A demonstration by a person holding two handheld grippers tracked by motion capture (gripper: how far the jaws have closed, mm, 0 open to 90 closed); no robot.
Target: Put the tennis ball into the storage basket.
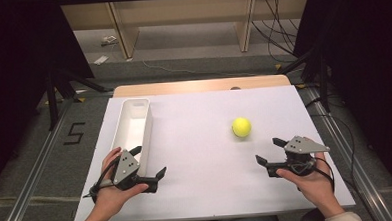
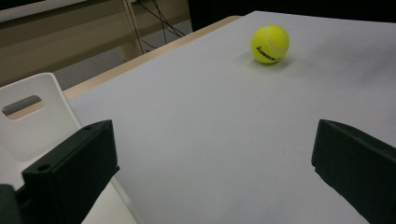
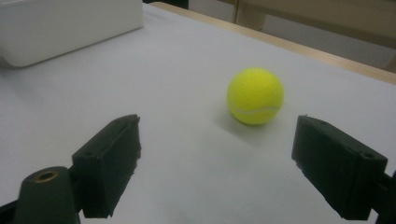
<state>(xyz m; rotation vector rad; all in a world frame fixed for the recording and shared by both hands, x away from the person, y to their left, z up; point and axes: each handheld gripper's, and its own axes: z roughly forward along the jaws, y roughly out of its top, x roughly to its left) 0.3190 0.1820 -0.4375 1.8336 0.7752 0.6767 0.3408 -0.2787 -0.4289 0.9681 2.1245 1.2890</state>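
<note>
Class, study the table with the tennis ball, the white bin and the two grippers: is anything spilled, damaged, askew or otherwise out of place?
Nothing stands out. The tennis ball sits whole on the white table cover, apart from both grippers. The white bin stands upright along the cover's left edge. The left gripper and right gripper are both open, holding nothing.

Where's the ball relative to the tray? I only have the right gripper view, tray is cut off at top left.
Observer: In the high view, the tennis ball sits on the white board right of the long white tray, clearly apart from it.
Operator: Anything in the tray?
Observer: Nothing that I can see in its visible part.
Operator: Left claw?
Observer: The left claw is open, at the tray's near end; the left gripper view shows a handle slot in that end wall.
Operator: Right claw?
Observer: The right claw is open, short of the ball.
</note>
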